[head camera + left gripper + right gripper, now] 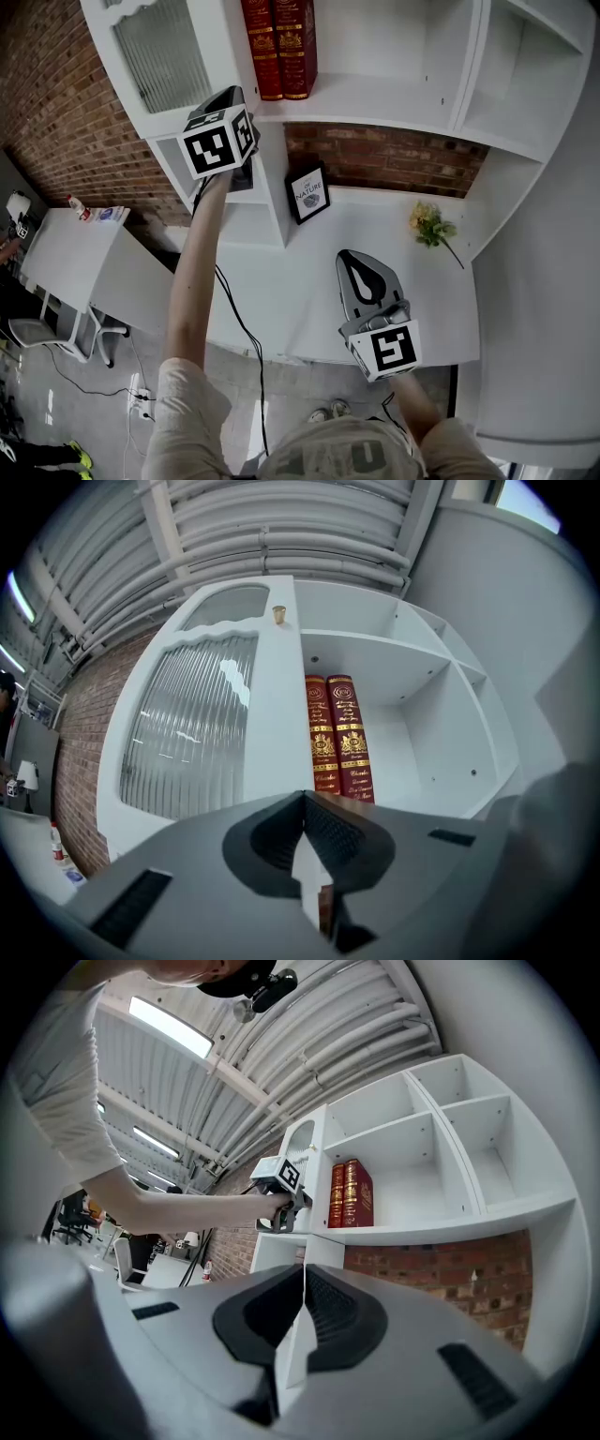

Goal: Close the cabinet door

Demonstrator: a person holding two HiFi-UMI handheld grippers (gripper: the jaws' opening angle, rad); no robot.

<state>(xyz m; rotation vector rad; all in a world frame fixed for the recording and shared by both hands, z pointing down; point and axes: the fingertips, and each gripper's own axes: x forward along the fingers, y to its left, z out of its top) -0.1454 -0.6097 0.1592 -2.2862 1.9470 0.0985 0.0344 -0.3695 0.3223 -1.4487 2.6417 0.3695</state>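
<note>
Holding the right gripper (pixel 352 264) low over the white desk (pixel 300 277), we have its jaws pressed together, empty. Farther up, our left gripper (pixel 305 801), likewise closed on nothing, is near the cabinet door (pixel 202 724), swung open left of the red books (pixel 337 733).

The open cabinet door (pixel 202 724) stands at the left of the shelf (pixel 394 98); two red books (pixel 336 733) block its left end, and the room right of them is free
</note>
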